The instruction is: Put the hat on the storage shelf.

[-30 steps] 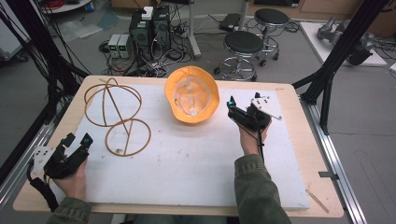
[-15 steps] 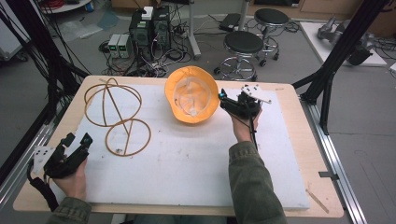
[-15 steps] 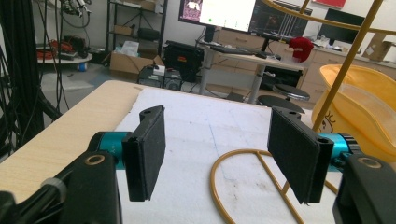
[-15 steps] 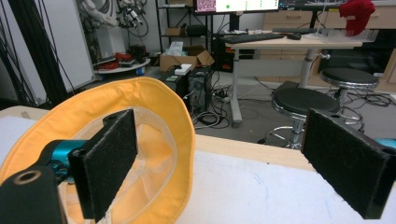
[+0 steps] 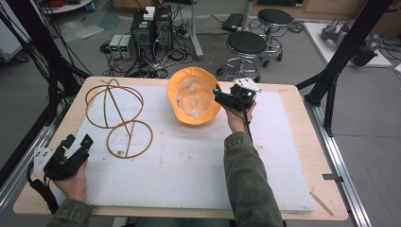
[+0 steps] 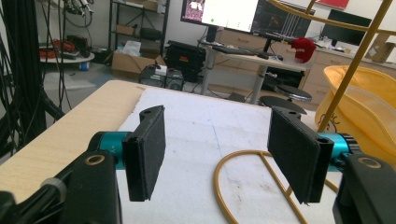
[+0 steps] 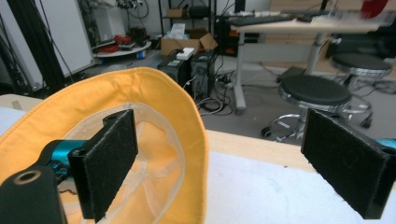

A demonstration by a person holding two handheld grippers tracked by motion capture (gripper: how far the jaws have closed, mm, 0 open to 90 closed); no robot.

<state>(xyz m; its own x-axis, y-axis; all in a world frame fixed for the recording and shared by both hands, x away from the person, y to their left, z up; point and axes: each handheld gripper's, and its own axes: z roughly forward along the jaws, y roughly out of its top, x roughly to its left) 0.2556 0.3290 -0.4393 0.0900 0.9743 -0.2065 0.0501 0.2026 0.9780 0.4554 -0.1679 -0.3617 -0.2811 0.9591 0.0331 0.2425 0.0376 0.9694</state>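
Orange fabric hat (image 5: pixel 195 94) is seen lying crown-down, opening up, at the far middle of the white surface (image 5: pixel 198 161), with the right gripper (image 5: pixel 218 94) at its near-right brim, fingers apart and straddling the rim. A grasp is judged in hand; next, closure on the brim is needed. The left gripper (image 5: pixel 78 143) is held low at the near-left edge, fingers apart, beside the wire frame (image 5: pixel 118 118).

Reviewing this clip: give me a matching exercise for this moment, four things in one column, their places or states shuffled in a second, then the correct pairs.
Column one:
1. orange fabric hat
2. yellow-brown wire frame of hoops
3. left gripper
4. right gripper

Column two:
A. open, near the table's near-left corner
B. open, with the brim between its jaws
C. lying upside down, lining showing
D. on the white mat, left of the hat

Pairs: 1-C, 2-D, 3-A, 4-B
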